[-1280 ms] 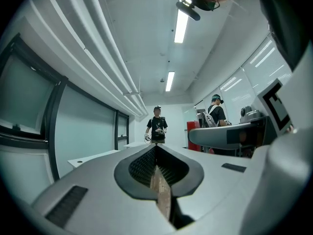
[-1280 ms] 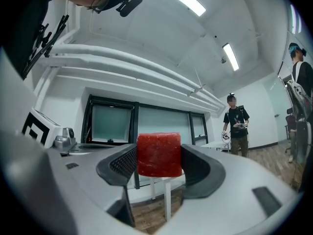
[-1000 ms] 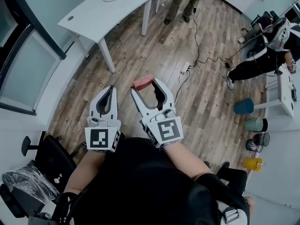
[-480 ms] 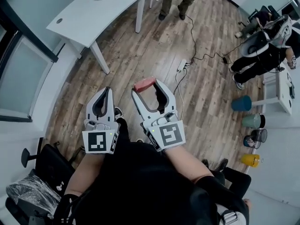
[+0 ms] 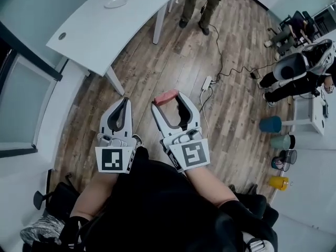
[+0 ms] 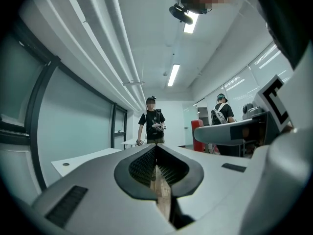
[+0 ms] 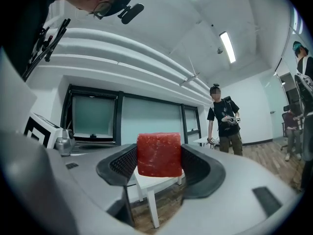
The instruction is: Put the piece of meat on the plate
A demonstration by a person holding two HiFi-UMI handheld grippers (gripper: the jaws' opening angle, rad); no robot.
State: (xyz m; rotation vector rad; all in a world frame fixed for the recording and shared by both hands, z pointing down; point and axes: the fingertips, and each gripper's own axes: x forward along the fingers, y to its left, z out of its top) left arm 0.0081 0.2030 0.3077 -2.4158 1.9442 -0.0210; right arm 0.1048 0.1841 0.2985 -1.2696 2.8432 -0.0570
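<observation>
Where right tool (image 5: 168, 98) closes, meat (image 7: 158, 154) sits clamped between its tips.

The plate (image 5: 115, 3) lies on the table (image 5: 100, 28), far end; nearer than the table, my right gripper (image 5: 168, 100) holds the meat (image 5: 163, 96), left gripper (image 5: 125, 100) alongside.

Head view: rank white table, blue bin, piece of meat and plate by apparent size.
1. white table
2. blue bin
3. piece of meat and plate: look alike. The meat, held in the right gripper, is nearer the camera, so unranked.
</observation>
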